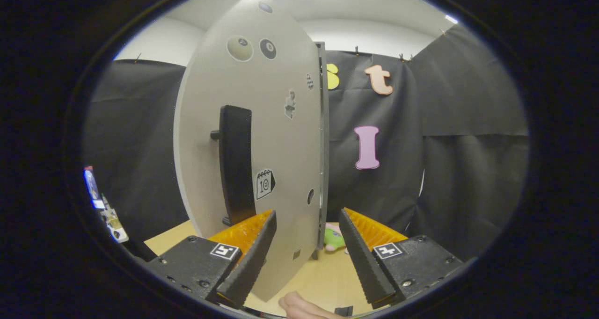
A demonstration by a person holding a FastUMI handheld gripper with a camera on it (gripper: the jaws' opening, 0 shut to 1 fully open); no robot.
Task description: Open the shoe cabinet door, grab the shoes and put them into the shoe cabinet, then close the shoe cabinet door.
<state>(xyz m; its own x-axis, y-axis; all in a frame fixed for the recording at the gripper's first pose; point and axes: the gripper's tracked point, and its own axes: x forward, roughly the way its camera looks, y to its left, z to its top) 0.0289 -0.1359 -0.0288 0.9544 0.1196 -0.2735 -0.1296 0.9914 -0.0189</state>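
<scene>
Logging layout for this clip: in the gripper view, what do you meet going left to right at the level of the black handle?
Black cloth wall → handle → grey door → door edge. The open tool straddles the door's lower edge.

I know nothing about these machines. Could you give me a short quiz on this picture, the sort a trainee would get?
1. True or false: the hand-held gripper has its fingers spread apart.
2. Which thing stands between the fingers? A) the edge of the pale grey cabinet door B) a shoe C) a cup
3. Fill in: the black bar handle on the door stands just beyond the ____ finger.

Key:
1. True; the fingers press on nothing.
2. A; the open door is seen nearly edge-on, and a small green and pink soft toy lies past it on the light wooden table.
3. Left.
</scene>
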